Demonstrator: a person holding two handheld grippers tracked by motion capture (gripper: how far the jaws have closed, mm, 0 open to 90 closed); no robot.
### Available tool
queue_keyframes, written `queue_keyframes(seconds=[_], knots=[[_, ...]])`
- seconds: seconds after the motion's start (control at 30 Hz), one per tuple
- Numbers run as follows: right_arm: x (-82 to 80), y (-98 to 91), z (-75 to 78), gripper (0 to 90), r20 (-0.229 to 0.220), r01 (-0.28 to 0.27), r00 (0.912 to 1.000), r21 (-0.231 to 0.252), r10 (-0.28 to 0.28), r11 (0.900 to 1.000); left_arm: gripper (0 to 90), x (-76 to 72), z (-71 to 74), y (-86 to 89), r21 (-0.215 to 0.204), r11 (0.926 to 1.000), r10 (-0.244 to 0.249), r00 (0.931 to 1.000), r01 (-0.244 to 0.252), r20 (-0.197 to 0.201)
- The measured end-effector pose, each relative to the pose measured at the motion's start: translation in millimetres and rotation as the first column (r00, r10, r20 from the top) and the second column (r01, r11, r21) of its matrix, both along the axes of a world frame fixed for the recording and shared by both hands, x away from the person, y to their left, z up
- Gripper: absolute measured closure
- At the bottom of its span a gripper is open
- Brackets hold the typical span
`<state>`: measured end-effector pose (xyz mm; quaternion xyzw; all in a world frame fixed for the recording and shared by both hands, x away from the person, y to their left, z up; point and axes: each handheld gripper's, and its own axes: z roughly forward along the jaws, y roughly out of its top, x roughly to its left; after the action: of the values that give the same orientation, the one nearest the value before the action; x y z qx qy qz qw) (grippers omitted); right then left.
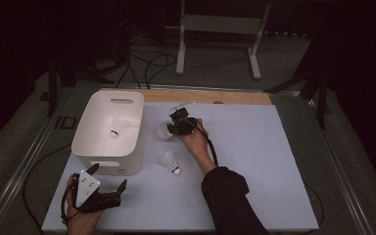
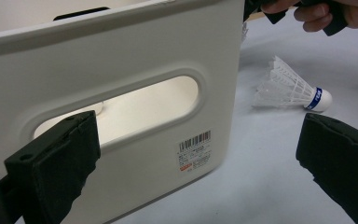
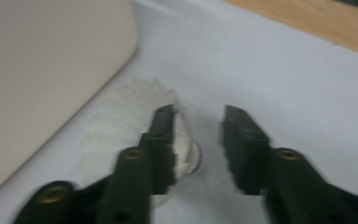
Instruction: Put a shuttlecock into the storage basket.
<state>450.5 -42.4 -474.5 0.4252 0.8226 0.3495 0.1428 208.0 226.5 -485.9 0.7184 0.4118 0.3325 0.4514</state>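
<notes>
Three white shuttlecocks are in sight. One lies inside the white bin [image 1: 127, 147], near its middle [image 1: 115, 128]. A second shuttlecock [image 1: 164, 131] lies on the white mat just right of the bin. My right gripper [image 1: 173, 128] is down at it. In the right gripper view its feathers [image 3: 121, 116] spread left of the left jaw, and its cork sits in the gap against that jaw. The other jaw stands clear, so this gripper [image 3: 198, 114] is open. A third shuttlecock [image 1: 170, 161] with a blue band [image 2: 293, 88] lies loose nearer me. My left gripper [image 1: 108, 177] rests open at the bin's near wall [image 2: 121, 46].
The white mat [image 1: 254, 161] covers the table, with a wooden strip [image 1: 215, 96] along its far edge. Beyond the table, cables and a white metal stand [image 1: 220, 29] sit on the floor. The person's dark sleeve [image 1: 227, 196] reaches in from the bottom.
</notes>
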Motion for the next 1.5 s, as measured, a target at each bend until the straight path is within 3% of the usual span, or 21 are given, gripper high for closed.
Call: queue_keyframes(seconds=[0.17,0.43,1.5], knots=[[0.2,-3.2,-0.2,76.9,-0.011,-0.005,0.9999,0.033,0.005,0.9994,0.2,-0.1,0.1,0.3,0.000,1.0000,0.001,1.0000,-0.001,0.000],[0.7,-6.1,-0.6,89.0,-0.010,0.008,0.9999,0.015,-0.008,0.9998,0.2,0.0,0.0,0.0,0.000,1.0000,0.000,1.0000,0.000,0.000],[-7.0,-23.6,24.1,89.3,0.041,0.055,0.9975,0.053,-0.057,0.9971,0.2,0.1,-0.1,-0.1,0.001,1.0000,0.001,1.0000,-0.001,0.001]])
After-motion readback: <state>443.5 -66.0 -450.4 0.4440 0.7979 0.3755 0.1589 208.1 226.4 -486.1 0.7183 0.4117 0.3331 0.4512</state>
